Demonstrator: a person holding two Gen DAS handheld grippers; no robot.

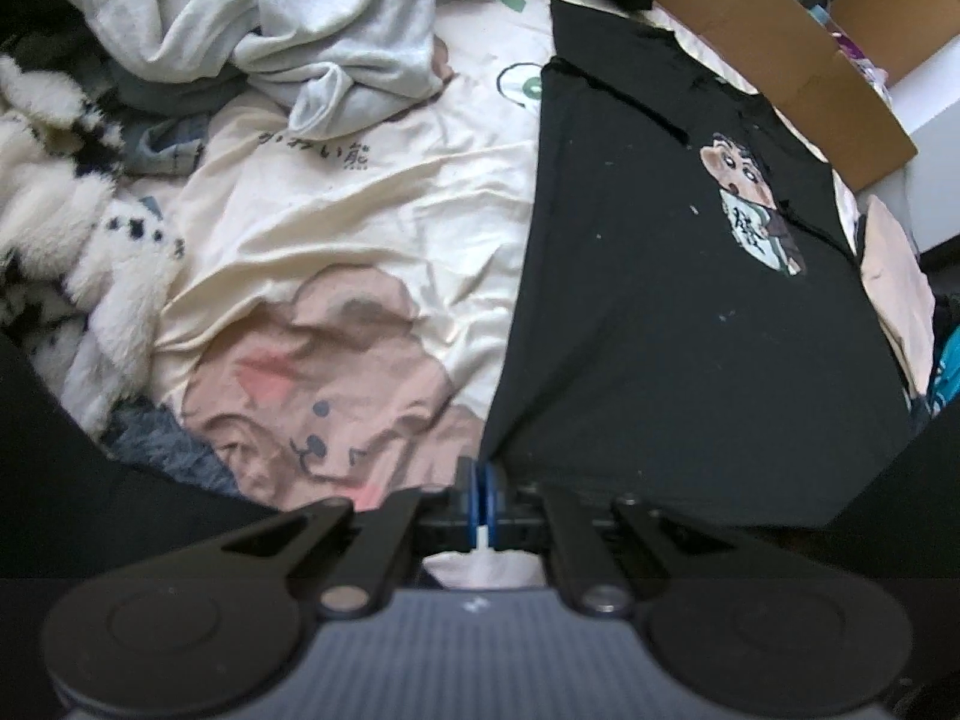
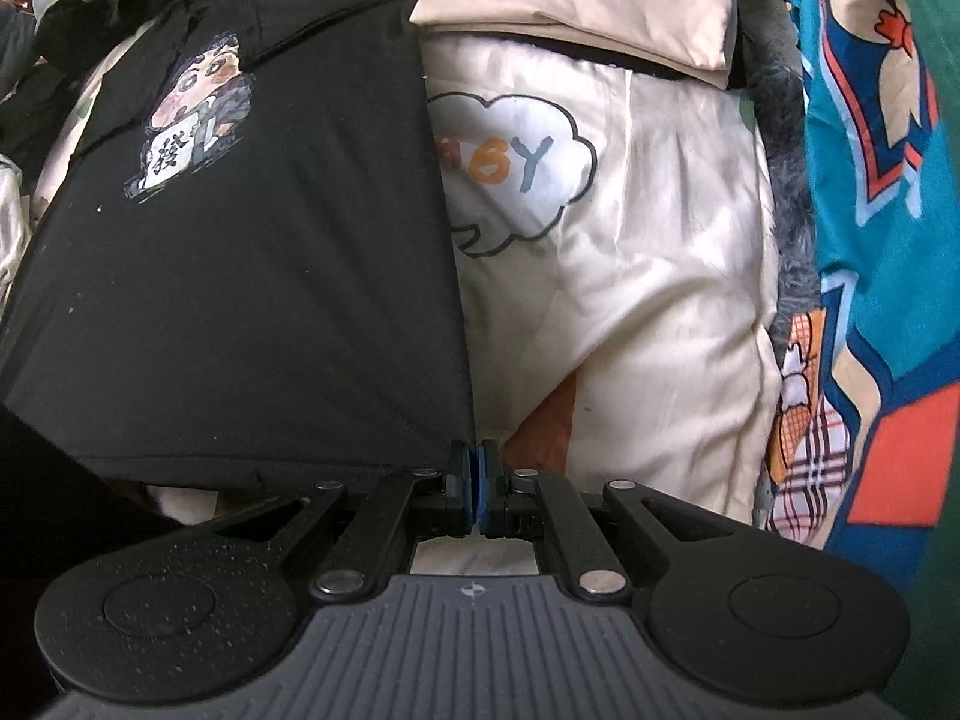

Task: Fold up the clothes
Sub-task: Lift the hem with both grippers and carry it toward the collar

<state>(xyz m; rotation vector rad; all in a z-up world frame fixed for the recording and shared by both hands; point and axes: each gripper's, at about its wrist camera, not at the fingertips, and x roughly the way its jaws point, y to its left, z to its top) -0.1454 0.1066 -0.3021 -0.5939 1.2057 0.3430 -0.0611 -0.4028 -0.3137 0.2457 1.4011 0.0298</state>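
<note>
My left fingers [image 1: 483,495] and right fingers [image 2: 474,489] are each clamped on a bottom corner of the black T-shirt [image 1: 672,312], which stretches away ahead of them over the bed.

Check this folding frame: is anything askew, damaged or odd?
Nothing looks damaged. The black T-shirt lies fairly flat on the cream bedsheet, each claw, left and right, shut on a hem corner. Small pale lint specks dot the shirt; unfolded grey clothes sit heaped beyond.

The T-shirt [image 1: 672,312] lies on the bedsheet [image 1: 372,228], a clothes heap [image 1: 270,24] beyond its left side.
</note>
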